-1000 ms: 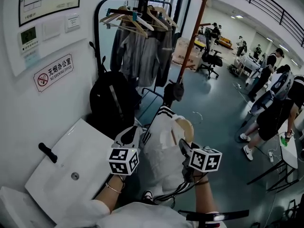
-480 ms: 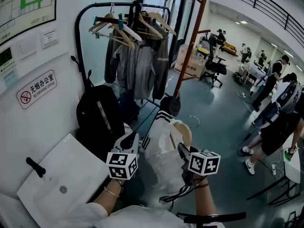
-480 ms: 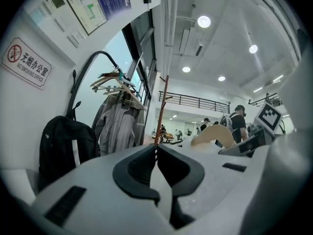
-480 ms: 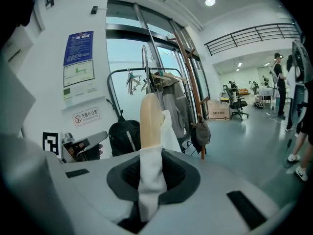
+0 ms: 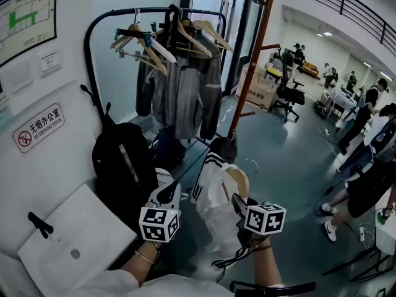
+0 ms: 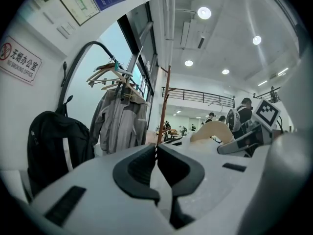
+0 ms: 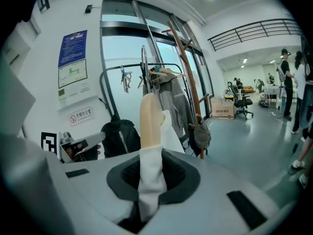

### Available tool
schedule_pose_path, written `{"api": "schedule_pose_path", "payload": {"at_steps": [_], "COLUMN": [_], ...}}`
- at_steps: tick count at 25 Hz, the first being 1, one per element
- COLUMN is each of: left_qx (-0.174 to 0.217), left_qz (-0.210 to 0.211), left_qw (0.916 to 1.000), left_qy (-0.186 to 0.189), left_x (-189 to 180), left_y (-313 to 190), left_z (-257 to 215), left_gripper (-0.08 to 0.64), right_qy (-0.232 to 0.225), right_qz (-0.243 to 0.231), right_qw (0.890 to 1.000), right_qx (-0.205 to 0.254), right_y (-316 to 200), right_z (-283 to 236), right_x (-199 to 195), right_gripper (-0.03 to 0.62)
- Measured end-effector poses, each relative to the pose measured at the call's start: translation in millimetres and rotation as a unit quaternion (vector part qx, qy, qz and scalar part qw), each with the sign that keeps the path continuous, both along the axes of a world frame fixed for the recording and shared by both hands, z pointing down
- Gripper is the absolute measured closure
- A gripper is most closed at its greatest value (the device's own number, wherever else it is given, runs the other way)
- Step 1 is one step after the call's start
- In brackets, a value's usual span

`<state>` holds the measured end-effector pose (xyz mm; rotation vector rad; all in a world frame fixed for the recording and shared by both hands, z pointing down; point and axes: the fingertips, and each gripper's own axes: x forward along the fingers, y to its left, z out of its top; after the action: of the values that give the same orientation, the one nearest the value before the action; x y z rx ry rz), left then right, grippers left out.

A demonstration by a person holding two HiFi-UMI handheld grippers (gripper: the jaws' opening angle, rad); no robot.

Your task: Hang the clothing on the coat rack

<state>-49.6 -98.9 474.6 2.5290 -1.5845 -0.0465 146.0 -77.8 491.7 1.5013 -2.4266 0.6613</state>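
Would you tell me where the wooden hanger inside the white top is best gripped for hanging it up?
I'd grip the wooden hanger on its arm under the white top, coming from the lower end as the right claw does. That leaves the wire hook at the top free to go over the rack's rail.

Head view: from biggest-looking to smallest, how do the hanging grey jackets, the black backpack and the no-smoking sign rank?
1. grey jackets, though farthest away
2. black backpack
3. no-smoking sign, clearly smallest
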Motion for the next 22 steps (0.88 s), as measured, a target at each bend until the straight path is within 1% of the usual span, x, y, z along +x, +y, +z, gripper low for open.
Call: {"api": "schedule_pose_path", "payload": {"at_steps": [5,9,10,15,18,22], "left_qx": [-0.003,0.003,0.003,0.014,0.024,0.039], "left_qz": [-0.007,-0.009,-0.008,-0.006,-0.006,-0.006], "left_qw": [1.0000,0.9999,0.9999,0.9997,0.9993,0.9987], "left_qy": [-0.004,0.006,0.008,0.019,0.028,0.031], "left_x": [4.1,9.7,11.4,19.3,23.6,28.3], "left_y": [-21.7,-39.5,-44.5,-71.2,-90.3,-112.8], "left_z": [1.6,1.6,2.1,-5.4,-14.9,-28.9], "left_gripper": [0.540,0.541,0.541,0.541,0.541,0.541], "right_qy": [-0.005,-0.044,-0.048,-0.036,-0.045,-0.050], "right_qz": [0.001,0.006,0.005,-0.011,-0.022,-0.037], "right_qw": [1.000,0.999,0.999,0.999,0.999,0.998], "right_qx": [-0.005,-0.021,-0.023,-0.021,-0.017,-0.013], "right_y": [-15.8,-23.6,-27.0,-48.8,-65.3,-89.8], "right_z": [3.2,3.7,3.2,-6.1,-14.3,-28.6], "right_x": [9.6,13.4,13.5,8.7,4.3,-0.6], "right_gripper": [0.548,0.548,0.548,0.548,0.548,0.548]}}
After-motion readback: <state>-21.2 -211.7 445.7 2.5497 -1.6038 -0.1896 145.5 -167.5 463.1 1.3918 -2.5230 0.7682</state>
